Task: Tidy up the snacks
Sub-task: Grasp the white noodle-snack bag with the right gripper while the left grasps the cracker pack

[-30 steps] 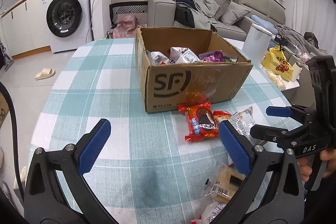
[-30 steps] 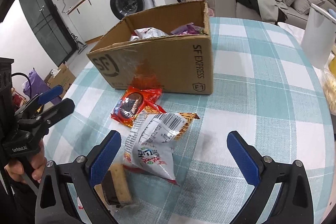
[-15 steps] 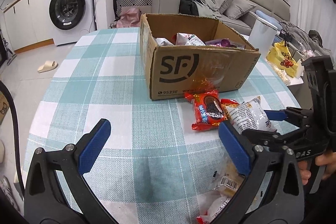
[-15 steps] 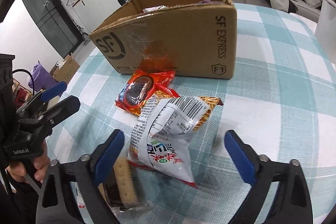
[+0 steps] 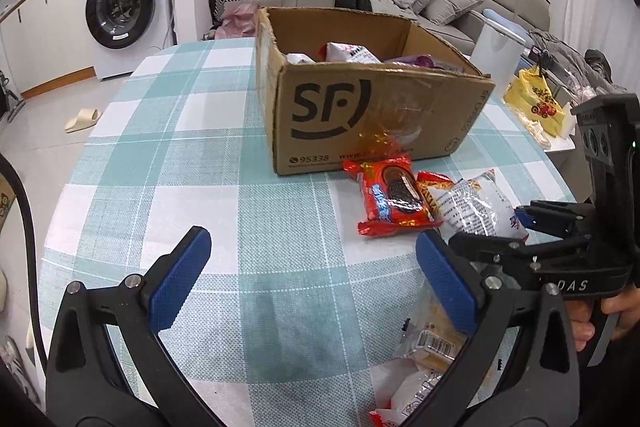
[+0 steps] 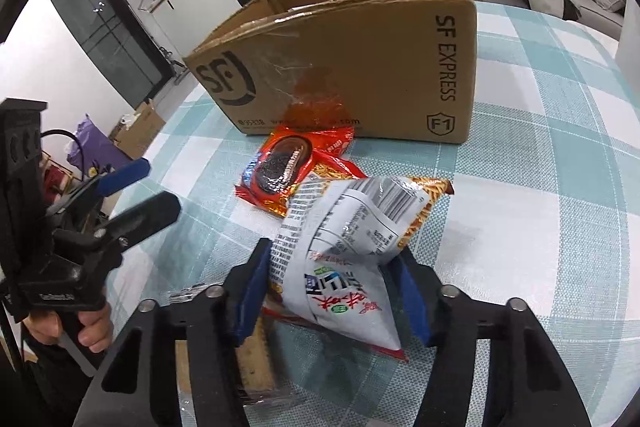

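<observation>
Right wrist: fingers (image 6: 256, 291) closing onto one white snack bag (image 6: 340, 259); left fingers (image 5: 180, 279) wide.

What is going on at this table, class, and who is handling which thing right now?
A person holding a gripper in each hand is sorting snacks into a cardboard box. The right gripper is closing its jaws around a white snack bag, which creases between the pads. The left gripper hangs open over the checked tablecloth, holding nothing. A red cookie packet lies by the box, which already holds several packets.
</observation>
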`<state>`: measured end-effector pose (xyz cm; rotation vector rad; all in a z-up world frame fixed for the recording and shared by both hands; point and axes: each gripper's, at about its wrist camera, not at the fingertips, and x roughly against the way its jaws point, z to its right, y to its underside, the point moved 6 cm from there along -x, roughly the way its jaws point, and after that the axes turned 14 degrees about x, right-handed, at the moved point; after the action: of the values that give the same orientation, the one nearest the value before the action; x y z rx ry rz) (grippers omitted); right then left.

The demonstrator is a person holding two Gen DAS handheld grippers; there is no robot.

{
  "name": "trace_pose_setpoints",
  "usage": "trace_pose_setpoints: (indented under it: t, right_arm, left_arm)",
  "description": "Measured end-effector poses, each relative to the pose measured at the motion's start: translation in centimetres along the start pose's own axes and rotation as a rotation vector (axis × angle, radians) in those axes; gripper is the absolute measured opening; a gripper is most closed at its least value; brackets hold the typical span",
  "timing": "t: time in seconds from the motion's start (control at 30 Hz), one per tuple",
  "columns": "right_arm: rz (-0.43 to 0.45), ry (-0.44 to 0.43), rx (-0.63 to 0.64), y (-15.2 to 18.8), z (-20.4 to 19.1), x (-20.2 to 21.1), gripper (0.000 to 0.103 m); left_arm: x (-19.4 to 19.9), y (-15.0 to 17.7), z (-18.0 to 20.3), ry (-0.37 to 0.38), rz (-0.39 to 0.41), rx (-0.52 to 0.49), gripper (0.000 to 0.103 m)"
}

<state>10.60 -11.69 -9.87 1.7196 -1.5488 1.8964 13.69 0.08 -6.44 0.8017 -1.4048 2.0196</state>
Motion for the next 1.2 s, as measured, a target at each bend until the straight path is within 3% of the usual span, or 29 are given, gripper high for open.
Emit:
trace_pose_setpoints:
  t: [0.23,0.57,0.83,1.0,1.2]
  right_arm:
    - [0.018,0.026,0.035,0.2,0.0,1.1,0.053]
    - [0.045,0.026,0.029,0.1,1.0,3.3,0.053]
    - [0.031,0.025,0.020,0.4,1.4,3.1,0.053]
    - [0.029,0.022,0.023,0.4,1.4,3.0,0.053]
    - [0.023,0.020,0.024,0.4,1.3,2.8,0.053]
  left_arm:
    - [0.2,1.3,1.9,0.056,-0.047,-0.069,0.102]
    - [0.6,5.0,6.2,0.118,-0.119,-0.266,0.102]
    - [-0.1,7.4,8.1,0.179,-0.199,-0.323,0.102]
    - [-0.7,8.6,9.0,0.174,-0.227,-0.371,0.102]
    - [-1.2,9.3,9.6,0.200,-0.255,-0.396,0.079]
